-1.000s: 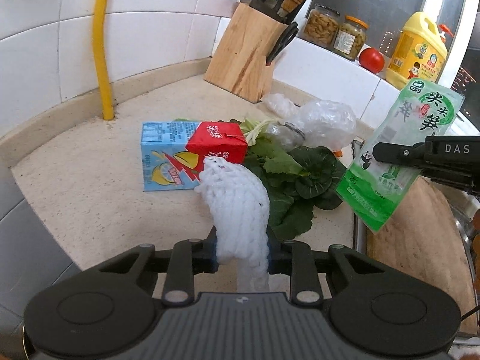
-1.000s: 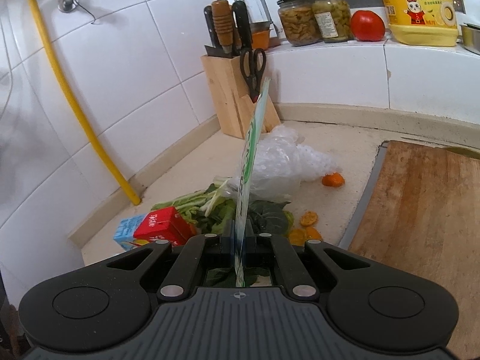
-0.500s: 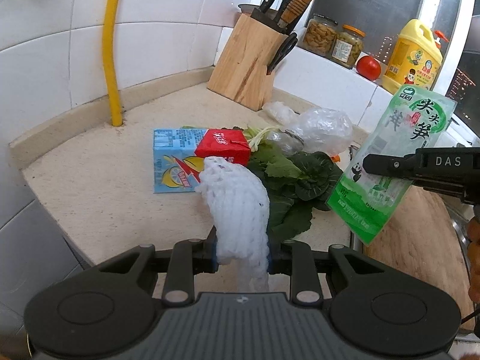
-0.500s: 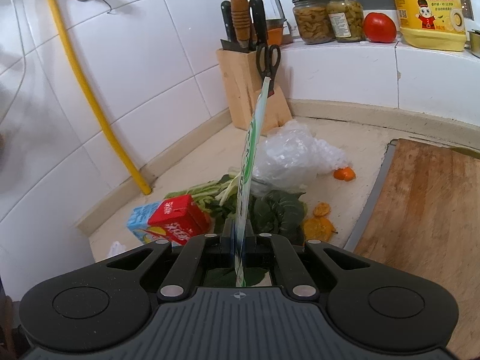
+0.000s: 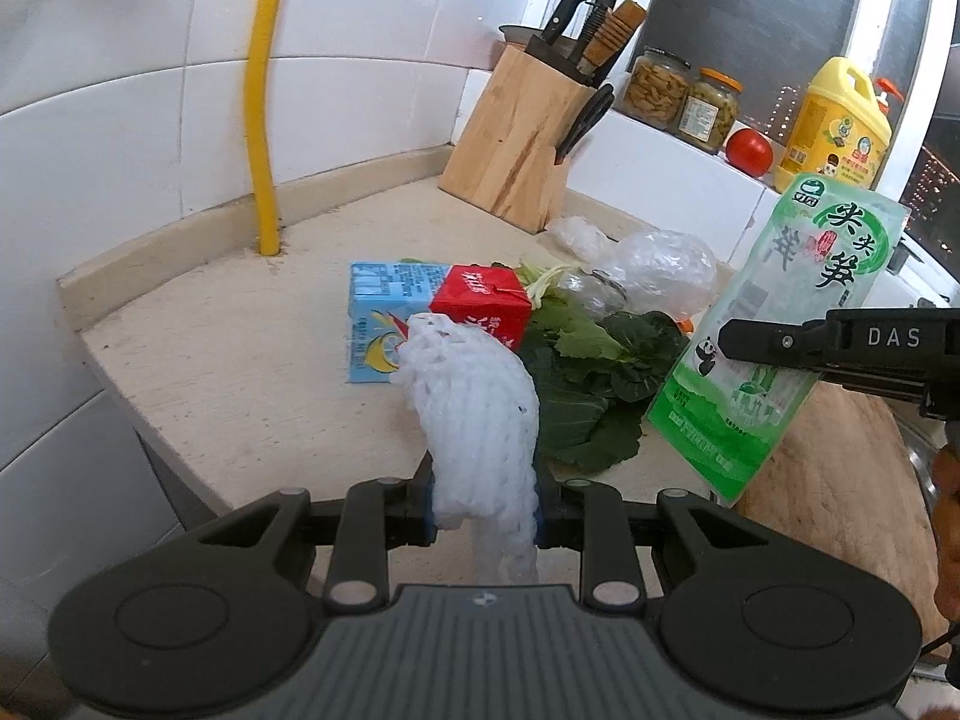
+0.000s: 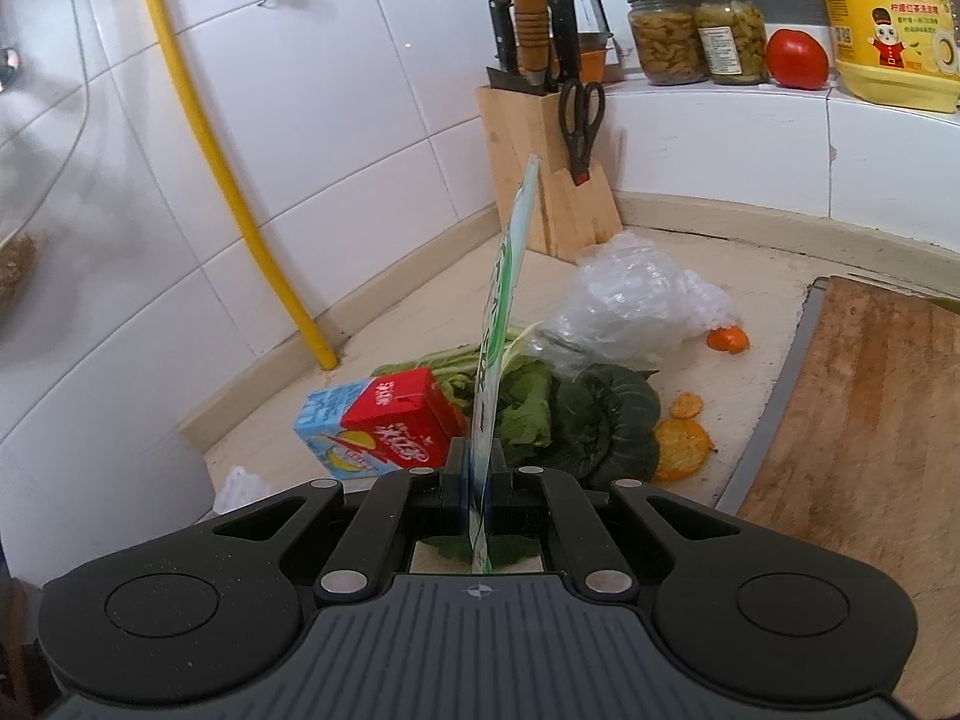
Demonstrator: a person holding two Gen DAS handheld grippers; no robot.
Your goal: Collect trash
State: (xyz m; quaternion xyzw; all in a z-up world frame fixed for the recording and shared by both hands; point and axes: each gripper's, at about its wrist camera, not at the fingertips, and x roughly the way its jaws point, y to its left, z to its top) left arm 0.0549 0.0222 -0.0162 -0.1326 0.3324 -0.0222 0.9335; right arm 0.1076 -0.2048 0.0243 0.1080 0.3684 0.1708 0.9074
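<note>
Left gripper (image 5: pixel 483 510) fingers clamped on a white foam fruit net (image 5: pixel 474 414) — the net bulges up and forward out of the jaws, a tail hanging below. Right gripper (image 6: pixel 478 480) fingers pressed together on a green-and-clear food pouch (image 6: pixel 498 324), seen edge-on and upright in the right wrist view; in the left wrist view the same pouch (image 5: pixel 774 330) is pinched mid-body, held in the air.

Landmark — the leafy greens (image 5: pixel 591 384) on the beige counter (image 5: pixel 240 360). The net is held in front of the greens, the pouch to their right. Left of the greens, touching them, a red carton (image 5: pixel 480 300) lies on a blue juice carton (image 5: pixel 375 324). Behind the greens, crumpled clear plastic (image 6: pixel 636 306). Right of them, orange peels (image 6: pixel 681 444), then a wooden cutting board (image 6: pixel 870 420). Further behind, a knife block (image 5: pixel 522 144) against the tiled wall.
</note>
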